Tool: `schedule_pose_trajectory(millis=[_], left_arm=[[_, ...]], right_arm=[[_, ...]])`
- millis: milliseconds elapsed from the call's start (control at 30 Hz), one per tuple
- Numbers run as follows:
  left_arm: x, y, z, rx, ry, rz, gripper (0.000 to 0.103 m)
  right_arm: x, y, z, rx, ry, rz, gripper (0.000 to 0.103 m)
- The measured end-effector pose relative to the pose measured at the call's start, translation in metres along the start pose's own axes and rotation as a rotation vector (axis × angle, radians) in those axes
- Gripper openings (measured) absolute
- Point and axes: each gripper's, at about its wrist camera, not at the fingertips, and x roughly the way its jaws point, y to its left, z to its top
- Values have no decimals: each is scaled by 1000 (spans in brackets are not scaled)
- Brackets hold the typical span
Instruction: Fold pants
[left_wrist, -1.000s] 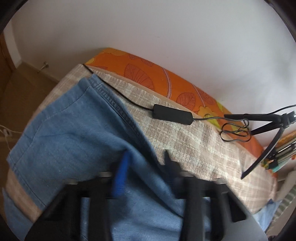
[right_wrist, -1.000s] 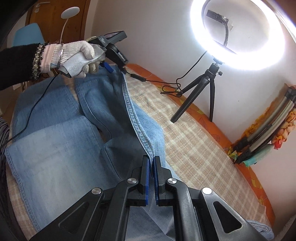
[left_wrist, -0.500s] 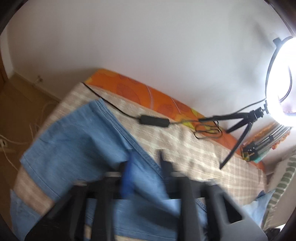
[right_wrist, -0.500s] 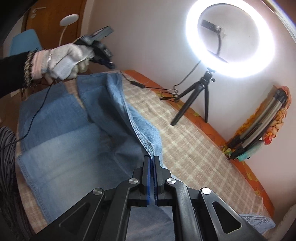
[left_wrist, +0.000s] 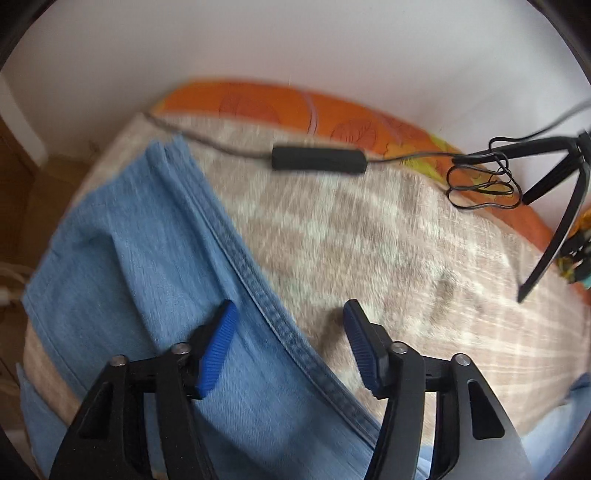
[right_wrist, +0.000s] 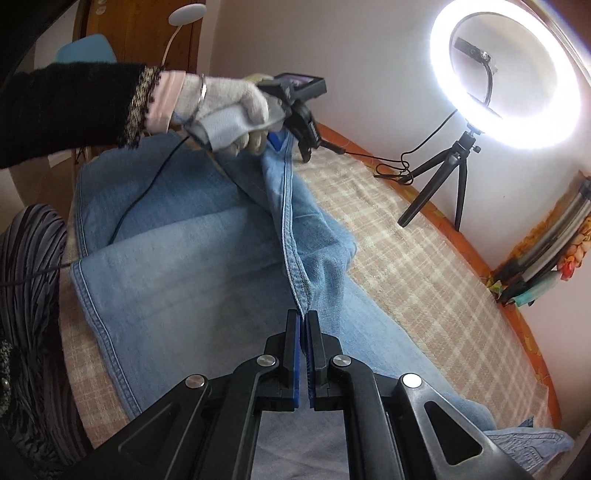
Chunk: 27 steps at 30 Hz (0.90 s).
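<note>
Folding one leg across, seam held.
Right gripper (right_wrist: 303, 325) pinches the jeans (right_wrist: 177, 280) seam; left gripper (left_wrist: 288, 343), jaws closing astride it, must regrip.

Readable text: none in either view.
Left gripper (right_wrist: 286, 142): pale marking on its black body, too small and blurred to read.
Pants (right_wrist: 192, 266): no legible label.
Ring light (right_wrist: 506, 77): no legible brand.
</note>
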Motion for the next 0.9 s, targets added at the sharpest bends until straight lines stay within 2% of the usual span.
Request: schedule_pose_trajectory(millis=[33,100,133,200,233,500,767,900], left_arm=[[-1,-3,-4,42,-45,37,31],[-3,1,-9,54,-85,41,10],[-5,8,-9,20,-87,27,6],[-8,27,-9,-74,-79,-50,2],[-13,36,-11,-106,-90,-69,2],[-68,69,-28,-150,-201,-124,1],[-123,97,-60,-140,-290,-147,1],[-159,108,-89,-140,-350,-155,1]], right_arm=[[1,-1,0,2,-4,0,0],[2,-1,-1,1,-10,-3,0],[3,-1,-1,2,-11,-4,0],[3,0,-2,7,-15,-9,0],[2,-1,-2,13,-21,-17,0],[-15,-5,8,33,-58,-69,0],[-35,2,10,39,-75,-112,0],[-60,12,9,35,-100,-129,0]])
